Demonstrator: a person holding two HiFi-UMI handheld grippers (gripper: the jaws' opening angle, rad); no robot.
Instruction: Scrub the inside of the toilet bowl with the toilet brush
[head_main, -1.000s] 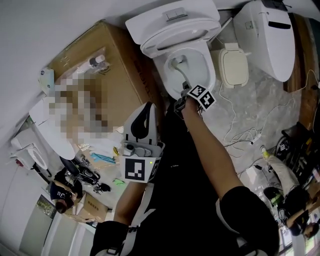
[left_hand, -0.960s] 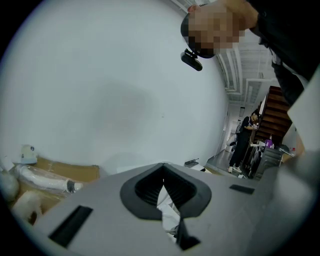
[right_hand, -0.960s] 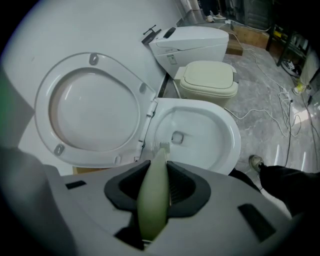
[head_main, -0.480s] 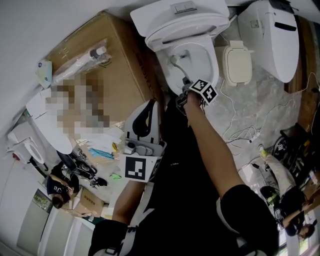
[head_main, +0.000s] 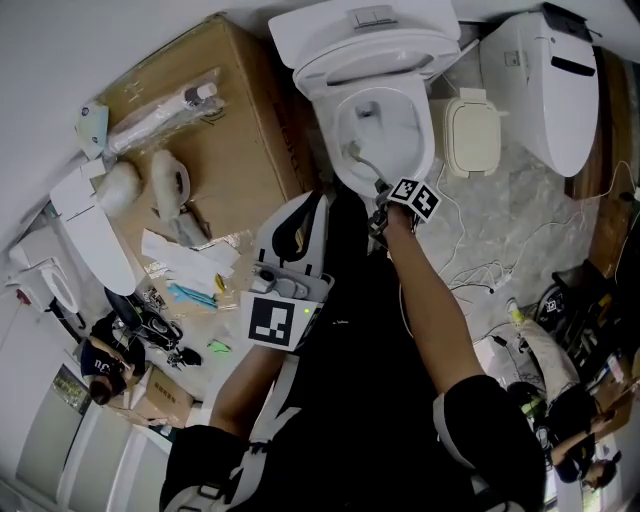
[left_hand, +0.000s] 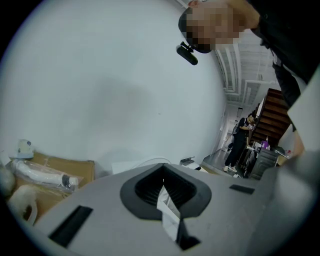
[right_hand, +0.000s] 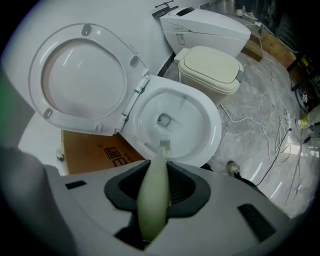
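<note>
The white toilet bowl (head_main: 400, 110) stands open at the top of the head view, with its seat and lid (head_main: 372, 40) raised. My right gripper (head_main: 384, 190) hovers at the bowl's near rim, shut on the pale green toilet brush handle (right_hand: 154, 192). The brush runs down into the bowl, and its bristle head (head_main: 352, 152) rests low on the near-left inner wall. In the right gripper view the bristles (right_hand: 164, 145) show just inside the bowl (right_hand: 190, 115). My left gripper (head_main: 298, 215) is held up by the person's body, away from the toilet. It is shut, with a small white scrap at the seam (left_hand: 167, 210).
A large cardboard box (head_main: 215, 120) stands left of the toilet with wrapped parts on top. A small beige toilet (head_main: 472, 130) and another white toilet (head_main: 545, 80) sit to the right. White cables (head_main: 500, 268) trail over the marble floor. People stand at the lower left.
The brush head has slid from the middle-left of the bowl toward its near-left wall. The head view has shifted slightly. My left gripper has stayed by the body.
</note>
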